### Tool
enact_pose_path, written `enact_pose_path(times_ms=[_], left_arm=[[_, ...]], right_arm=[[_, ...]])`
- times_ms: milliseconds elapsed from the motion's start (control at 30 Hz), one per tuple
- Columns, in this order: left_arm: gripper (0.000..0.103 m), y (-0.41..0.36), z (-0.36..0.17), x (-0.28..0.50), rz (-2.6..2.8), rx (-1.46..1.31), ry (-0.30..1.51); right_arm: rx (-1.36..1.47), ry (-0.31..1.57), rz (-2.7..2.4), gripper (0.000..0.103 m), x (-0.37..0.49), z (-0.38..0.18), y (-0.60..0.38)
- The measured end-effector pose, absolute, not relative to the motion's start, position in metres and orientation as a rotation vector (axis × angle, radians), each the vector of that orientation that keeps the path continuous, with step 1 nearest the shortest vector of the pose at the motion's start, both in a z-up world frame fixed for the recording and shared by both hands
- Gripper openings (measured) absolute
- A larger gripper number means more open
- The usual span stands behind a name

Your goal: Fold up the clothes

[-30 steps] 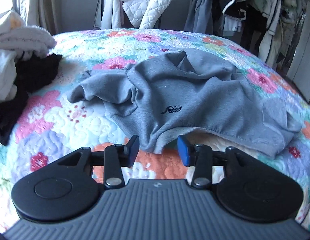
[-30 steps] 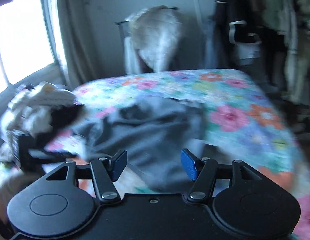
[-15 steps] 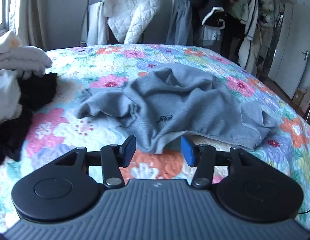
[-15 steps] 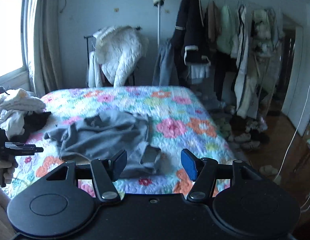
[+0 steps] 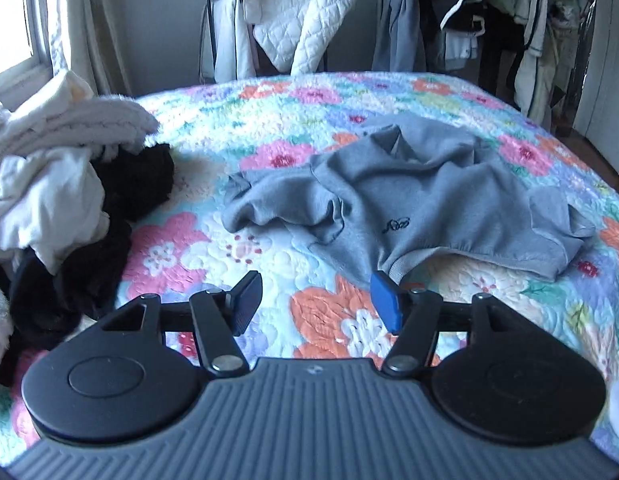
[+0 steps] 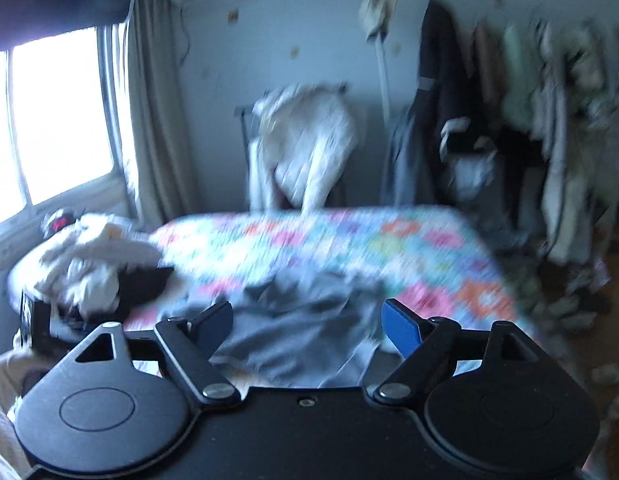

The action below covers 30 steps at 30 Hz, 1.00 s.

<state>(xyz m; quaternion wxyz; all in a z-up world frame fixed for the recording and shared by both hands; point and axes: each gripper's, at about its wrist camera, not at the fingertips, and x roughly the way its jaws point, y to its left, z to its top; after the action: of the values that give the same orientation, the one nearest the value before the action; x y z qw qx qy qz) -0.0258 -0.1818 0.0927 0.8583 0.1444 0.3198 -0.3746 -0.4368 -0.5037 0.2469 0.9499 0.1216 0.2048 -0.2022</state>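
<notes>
The gray top (image 5: 425,204) lies crumpled on the bed (image 5: 245,248), long side running left to right, just ahead of the empty left tongs (image 5: 316,304) and right tongs (image 6: 307,326), both opening wider.

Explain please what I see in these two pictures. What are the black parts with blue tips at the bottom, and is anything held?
There is no robot here. A person carries one hand-held tool in each hand, and a camera on each looks forward along its two fingers. One picture is from the left tool, the other, blurred, from the right tool. The blue tips are their finger pads. Both tools' jaws are opening, with nothing between them, so nothing is held. On the flowered quilt lies a crumpled grey sweatshirt, not yet folded. To its left is a pile of white and black clothes. More garments hang on racks behind the bed.
</notes>
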Motion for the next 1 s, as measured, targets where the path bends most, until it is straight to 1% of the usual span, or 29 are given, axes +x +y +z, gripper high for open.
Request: enact_pose_path(times_ms=[133,233,400,467,533,633,733,800,867,900,933,1000], left_arm=[[0.059,-0.208,0.074,-0.006,-0.764,0.289,0.701],[0.059,-0.226,0.060,0.008,-0.768,0.272,0.712],[0.059,-0.256,0.030,0.030,-0.766,0.271,0.759],[0.059,-0.264,0.018,0.037,-0.776,0.284,0.785],[0.059,-0.267,0.009,0.044,-0.791,0.260,0.801],[0.062,-0.269,-0.004,0.057,-0.794,0.195,0.805],[0.063,-0.272,-0.014,0.068,-0.787,0.137,0.805],[0.066,-0.273,-0.021,0.072,-0.797,0.097,0.815],[0.066,-0.280,-0.031,0.076,-0.805,0.075,0.886],[0.065,-0.289,-0.037,0.078,-0.799,0.100,0.954],[0.065,-0.298,-0.041,0.078,-0.790,0.123,0.982],[0.066,-0.310,-0.044,0.073,-0.809,0.125,0.939]], right_arm=[[0.362,0.456,-0.320,0.085,-0.379,0.181,-0.534],[0.441,0.487,-0.270,0.085,-0.333,0.142,-0.553],[0.581,0.563,-0.205,0.085,-0.270,0.087,-0.568],[0.607,0.596,-0.168,0.085,-0.255,0.073,-0.568],[0.575,0.622,-0.176,0.085,-0.244,0.063,-0.568],[0.603,0.645,-0.258,0.085,-0.242,0.039,-0.574],[0.691,0.652,-0.383,0.085,-0.257,0.016,-0.587],[0.692,0.675,-0.454,0.085,-0.273,0.008,-0.592],[0.707,0.688,-0.482,0.084,-0.288,0.000,-0.597],[0.740,0.690,-0.485,0.084,-0.295,-0.005,-0.600],[0.784,0.694,-0.487,0.084,-0.300,-0.011,-0.604],[0.874,0.675,-0.478,0.084,-0.304,-0.024,-0.609]])
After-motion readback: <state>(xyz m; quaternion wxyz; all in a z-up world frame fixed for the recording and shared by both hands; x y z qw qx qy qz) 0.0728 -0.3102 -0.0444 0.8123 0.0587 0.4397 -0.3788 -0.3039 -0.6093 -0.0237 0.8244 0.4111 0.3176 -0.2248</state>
